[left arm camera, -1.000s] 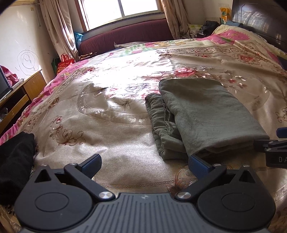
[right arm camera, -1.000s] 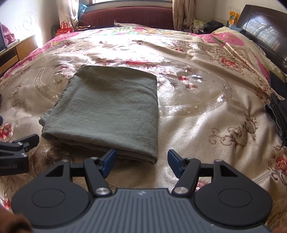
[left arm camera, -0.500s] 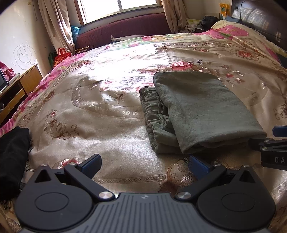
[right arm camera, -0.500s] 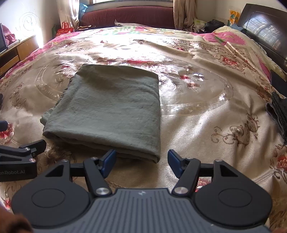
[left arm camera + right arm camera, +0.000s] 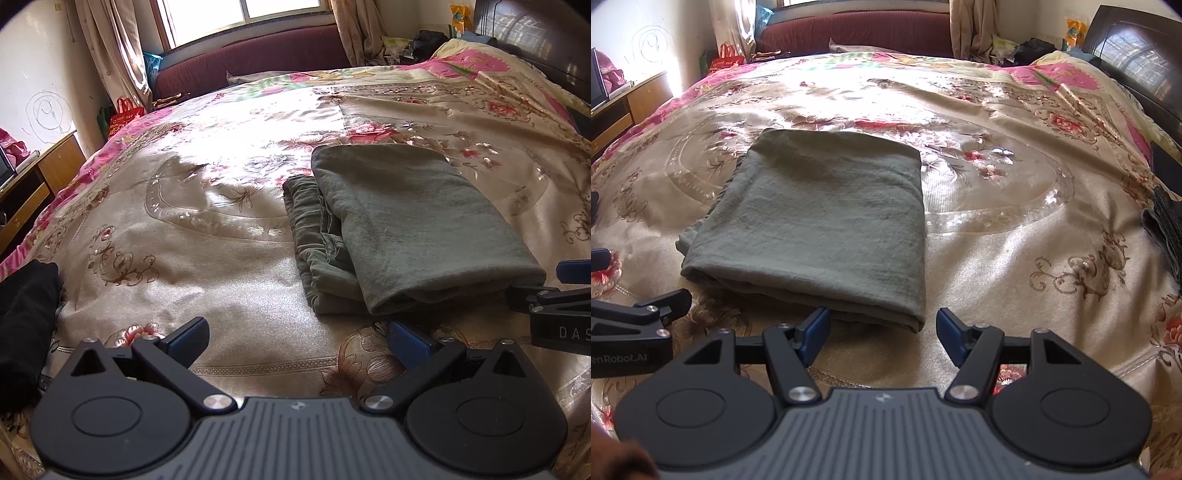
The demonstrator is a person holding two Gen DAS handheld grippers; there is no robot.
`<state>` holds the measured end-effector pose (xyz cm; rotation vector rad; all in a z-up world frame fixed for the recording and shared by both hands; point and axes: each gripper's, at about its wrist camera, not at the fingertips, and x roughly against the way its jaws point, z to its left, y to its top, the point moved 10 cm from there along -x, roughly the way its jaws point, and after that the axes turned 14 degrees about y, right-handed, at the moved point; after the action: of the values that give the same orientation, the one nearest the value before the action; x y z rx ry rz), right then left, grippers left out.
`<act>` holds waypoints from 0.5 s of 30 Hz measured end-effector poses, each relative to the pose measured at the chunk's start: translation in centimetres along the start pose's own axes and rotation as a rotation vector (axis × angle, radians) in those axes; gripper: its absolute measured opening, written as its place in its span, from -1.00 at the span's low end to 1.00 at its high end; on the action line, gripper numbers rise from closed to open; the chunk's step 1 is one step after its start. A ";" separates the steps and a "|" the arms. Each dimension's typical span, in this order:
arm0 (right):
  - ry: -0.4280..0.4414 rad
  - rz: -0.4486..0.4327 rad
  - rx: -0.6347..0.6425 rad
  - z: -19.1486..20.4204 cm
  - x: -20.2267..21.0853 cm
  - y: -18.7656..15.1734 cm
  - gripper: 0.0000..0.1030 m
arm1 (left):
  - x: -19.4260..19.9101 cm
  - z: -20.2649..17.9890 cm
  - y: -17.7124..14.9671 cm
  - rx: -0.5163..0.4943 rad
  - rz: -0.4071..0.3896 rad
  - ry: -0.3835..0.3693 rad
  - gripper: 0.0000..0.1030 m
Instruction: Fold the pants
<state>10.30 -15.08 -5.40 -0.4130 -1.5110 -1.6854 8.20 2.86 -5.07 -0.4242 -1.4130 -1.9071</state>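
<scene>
The grey-green pants (image 5: 406,225) (image 5: 827,221) lie folded into a flat rectangle on the floral bedspread (image 5: 184,229), their gathered waistband showing at the left side in the left wrist view. My left gripper (image 5: 297,338) is open, just short of the fold's near left corner, with nothing between its blue pads. My right gripper (image 5: 882,330) is open too, its pads level with the near right corner of the pants but not pressing on the cloth. Each gripper shows at the edge of the other's view, the right gripper (image 5: 554,299) and the left gripper (image 5: 639,325).
A black garment (image 5: 26,317) lies at the bed's near left edge and a dark grey cloth (image 5: 1165,229) at the right edge. A wooden cabinet (image 5: 40,173) stands to the left, a maroon sofa (image 5: 258,51) under the window, a dark headboard (image 5: 1137,62) at the right.
In the left wrist view the pants have slipped a little away from the pads; in the right wrist view they look unchanged. Both grippers stay open.
</scene>
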 end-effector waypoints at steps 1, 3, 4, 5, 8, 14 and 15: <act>0.000 0.001 0.000 0.0 0.0 0.0 0.24 | 0.0 0.0 0.0 0.001 0.000 0.001 1.00; 0.002 0.002 0.001 0.1 -0.1 -0.1 0.24 | 0.0 0.0 0.0 0.002 -0.001 0.004 1.00; 0.002 0.002 0.002 0.1 -0.1 -0.1 0.24 | 0.0 0.0 -0.1 0.002 0.000 0.005 1.00; 0.002 0.002 0.002 0.1 -0.1 -0.1 0.24 | 0.0 0.0 -0.1 0.002 0.000 0.006 1.00; 0.002 0.002 0.001 0.1 -0.1 -0.1 0.24 | 0.0 0.0 -0.1 0.005 0.004 0.007 1.00; 0.006 0.000 0.001 0.1 -0.2 -0.1 0.24 | 0.0 0.0 -0.1 0.001 0.000 0.009 1.00; 0.007 0.000 0.001 0.1 -0.2 -0.1 0.24 | 0.0 0.0 -0.1 0.000 0.000 0.009 1.00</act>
<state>10.31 -14.91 -5.57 -0.4067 -1.5067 -1.6847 8.13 2.87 -5.08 -0.4150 -1.4071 -1.9063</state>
